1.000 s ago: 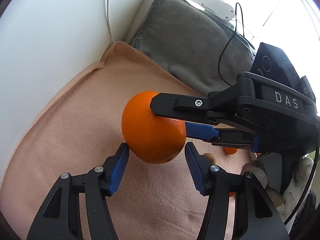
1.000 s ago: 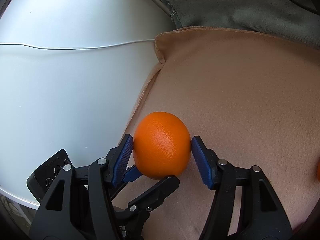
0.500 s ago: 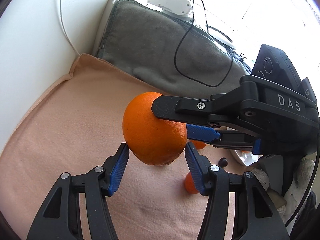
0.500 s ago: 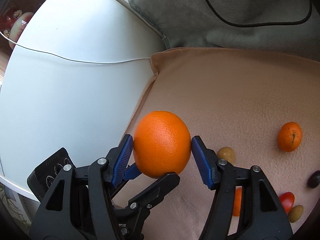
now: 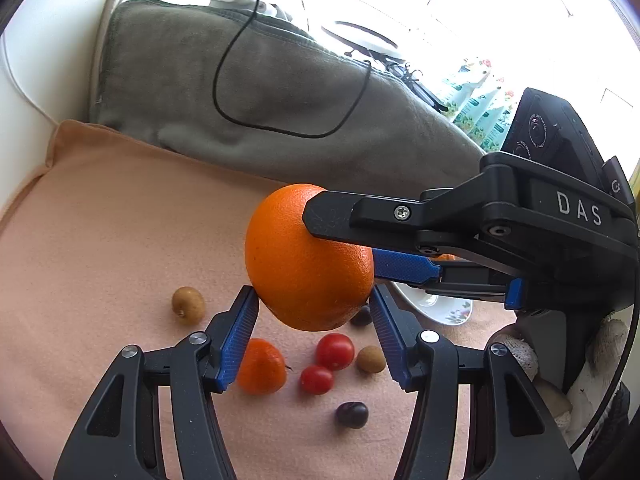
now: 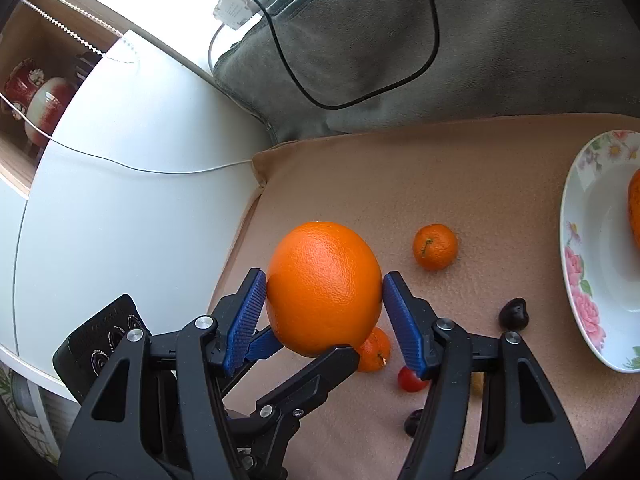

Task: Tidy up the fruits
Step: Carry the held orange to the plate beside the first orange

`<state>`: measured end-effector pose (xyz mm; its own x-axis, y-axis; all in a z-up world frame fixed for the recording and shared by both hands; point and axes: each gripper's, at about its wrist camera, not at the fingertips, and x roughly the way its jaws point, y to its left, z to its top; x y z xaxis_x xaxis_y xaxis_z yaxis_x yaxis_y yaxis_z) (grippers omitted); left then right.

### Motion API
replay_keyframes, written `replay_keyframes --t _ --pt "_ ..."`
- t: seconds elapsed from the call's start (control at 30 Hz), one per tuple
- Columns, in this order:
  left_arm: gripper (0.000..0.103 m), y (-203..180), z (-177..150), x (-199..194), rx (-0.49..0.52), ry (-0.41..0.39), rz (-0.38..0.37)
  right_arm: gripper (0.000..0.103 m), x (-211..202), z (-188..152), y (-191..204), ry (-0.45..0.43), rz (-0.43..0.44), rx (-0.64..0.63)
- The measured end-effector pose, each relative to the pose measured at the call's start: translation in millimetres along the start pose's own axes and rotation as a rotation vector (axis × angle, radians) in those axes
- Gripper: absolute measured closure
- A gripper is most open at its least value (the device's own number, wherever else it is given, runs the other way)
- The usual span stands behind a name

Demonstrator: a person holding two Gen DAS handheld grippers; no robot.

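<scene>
A large orange is held in the air above a peach-coloured blanket, gripped from two directions at once by two black hand-held grippers with blue ribbed pads. In the left wrist view, going left to right: a white surface runs along the left edge with a thin white cable across it, and a grey cushion with a looping black cable lies at the back. On the blanket below sit a small tan fruit, a small mandarin, two cherry tomatoes, another tan fruit and a dark round fruit. The left gripper rises from the bottom edge, its fingers part-spread and touching the lower sides of the orange. The right gripper reaches in from the right edge, one finger over the top of the orange and a blue pad against its side, pinching it. Behind it the rim of a white flowered plate shows. In the right wrist view the same orange sits squeezed between the right gripper's two blue pads, with a finger of the left gripper pressing up from beneath. Farther right on the blanket lie a second mandarin, a dark fruit and the flowered plate at the right edge, holding another orange fruit cut off by the frame
</scene>
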<state>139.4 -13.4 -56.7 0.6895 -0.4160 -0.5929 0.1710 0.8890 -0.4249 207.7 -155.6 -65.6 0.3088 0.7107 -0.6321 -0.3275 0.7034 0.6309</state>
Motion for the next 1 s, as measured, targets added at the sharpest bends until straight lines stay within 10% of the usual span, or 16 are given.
replay_keyframes --t 1.0 --pt "0.047 -94 11 95 0.112 0.129 -0.123 0.039 -74 36 -112 -0.138 -0.159 0.110"
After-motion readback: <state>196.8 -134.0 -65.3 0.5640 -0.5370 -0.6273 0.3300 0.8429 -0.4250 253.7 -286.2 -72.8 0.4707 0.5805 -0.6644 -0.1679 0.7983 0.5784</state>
